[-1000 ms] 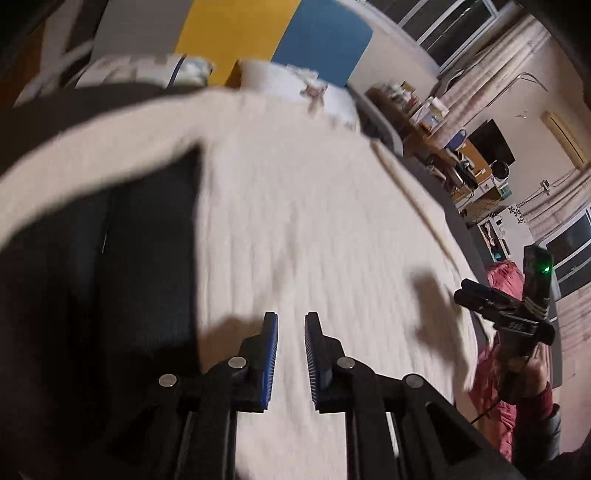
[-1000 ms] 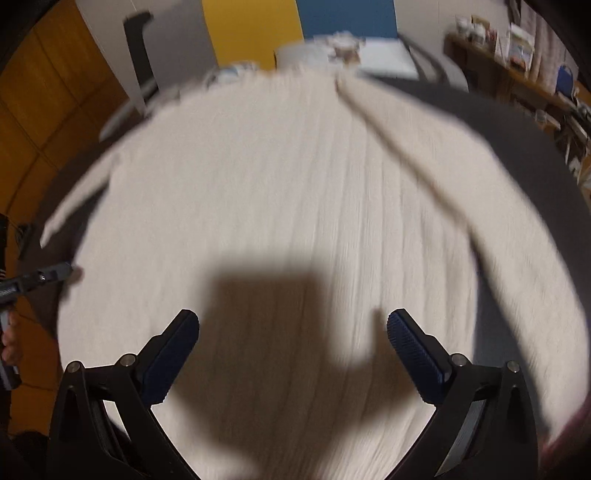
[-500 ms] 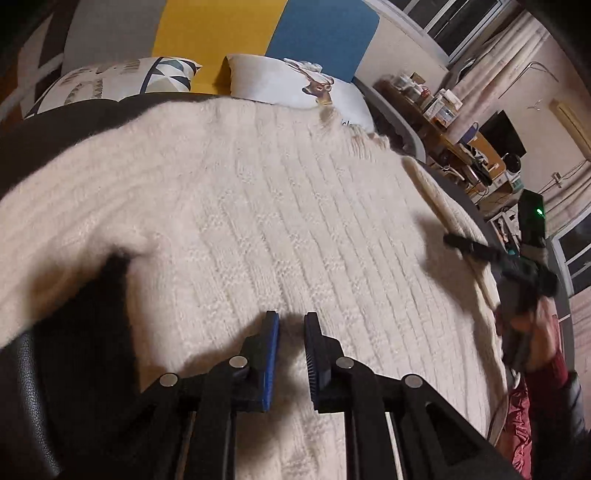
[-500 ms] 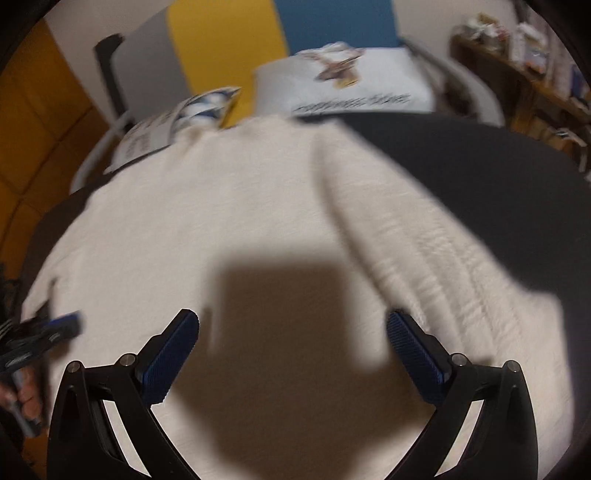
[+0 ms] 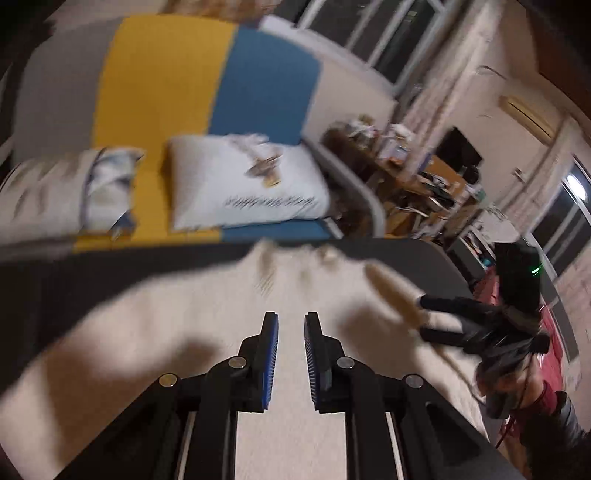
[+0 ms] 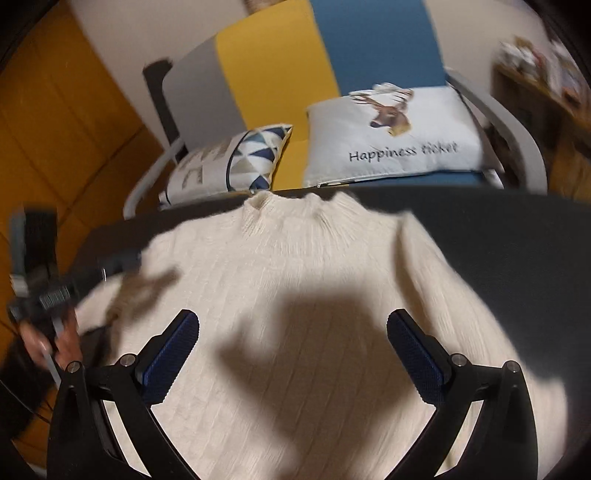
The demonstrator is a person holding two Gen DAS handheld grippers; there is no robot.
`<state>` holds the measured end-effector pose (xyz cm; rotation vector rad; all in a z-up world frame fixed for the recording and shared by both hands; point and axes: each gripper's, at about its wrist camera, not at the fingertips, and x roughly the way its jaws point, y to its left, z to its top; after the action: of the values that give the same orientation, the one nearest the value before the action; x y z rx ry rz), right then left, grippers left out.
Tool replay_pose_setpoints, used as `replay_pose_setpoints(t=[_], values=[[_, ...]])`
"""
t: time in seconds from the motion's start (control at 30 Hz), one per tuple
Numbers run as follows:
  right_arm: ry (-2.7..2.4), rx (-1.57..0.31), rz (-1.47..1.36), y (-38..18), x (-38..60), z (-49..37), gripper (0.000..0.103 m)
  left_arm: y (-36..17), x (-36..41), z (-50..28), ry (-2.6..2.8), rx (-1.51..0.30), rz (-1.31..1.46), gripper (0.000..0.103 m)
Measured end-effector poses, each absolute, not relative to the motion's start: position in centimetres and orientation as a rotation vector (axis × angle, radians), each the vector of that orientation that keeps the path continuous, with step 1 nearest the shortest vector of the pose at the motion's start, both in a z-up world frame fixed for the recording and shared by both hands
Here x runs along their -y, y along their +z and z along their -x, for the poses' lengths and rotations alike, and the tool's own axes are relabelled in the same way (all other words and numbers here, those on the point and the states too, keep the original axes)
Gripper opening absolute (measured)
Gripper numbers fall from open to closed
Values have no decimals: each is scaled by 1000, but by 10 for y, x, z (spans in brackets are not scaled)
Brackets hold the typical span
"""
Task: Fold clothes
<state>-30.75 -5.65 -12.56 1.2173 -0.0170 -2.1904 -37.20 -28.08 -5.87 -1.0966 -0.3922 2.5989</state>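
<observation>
Cream ribbed knit, the sweater (image 6: 295, 295) is lying spread flat on a dark grey surface (image 6: 498, 229), its collar pointing toward the far edge and one sleeve trailing down the right side of the right wrist view. The right gripper (image 6: 291, 343) is hovering above the sweater's middle with its blue-padded jaws spread wide and nothing between them, casting a broad shadow on the knit. The left gripper (image 5: 290, 332) is hanging over the sweater near the collar end, its jaws drawn close with a narrow gap showing, and no cloth is pinched in that gap.

Behind the surface a chair (image 6: 277, 74) with grey, yellow and blue panels is standing right against the far edge. Two cushions are sitting on it: a deer cushion (image 6: 395, 136) printed "Happiness ticket" and, just beside it, a triangle-patterned cushion (image 6: 236, 162). Orange wall panels (image 6: 55, 147) are filling the left side. In the left wrist view a cluttered wooden shelf (image 5: 406, 177) is standing to the right, past the chair, with curtained windows (image 5: 369, 29) behind; much of this is blurred. Each gripper is appearing at the edge of the other's view, held in a hand (image 6: 55, 339).
</observation>
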Motion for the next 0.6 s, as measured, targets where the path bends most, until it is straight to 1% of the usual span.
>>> replay_pose_setpoints(t=[0.03,0.13,0.2,0.27,0.37,0.47,0.6], values=[[-2194,-18,-1226,-130,60,314,103,-56,269,381,2576,352,1076,14],[-2144,-12,-1294,-149,59,331,103,-63,235,420,2494,253,1125,14],[-2133,-5,-1319,-158,52,336,103,-76,221,443,2423,266,1215,15],[-2139,-3,-1331,-163,43,339,103,-89,216,466,2354,340,1295,19],[-2140,-2,-1346,-168,26,342,103,-108,219,483,2288,460,1380,21],[-2127,5,-1338,-175,14,341,103,-125,230,512,2168,579,1475,22],[-2113,12,-1322,-173,10,340,103,-144,235,531,2044,705,1539,23]])
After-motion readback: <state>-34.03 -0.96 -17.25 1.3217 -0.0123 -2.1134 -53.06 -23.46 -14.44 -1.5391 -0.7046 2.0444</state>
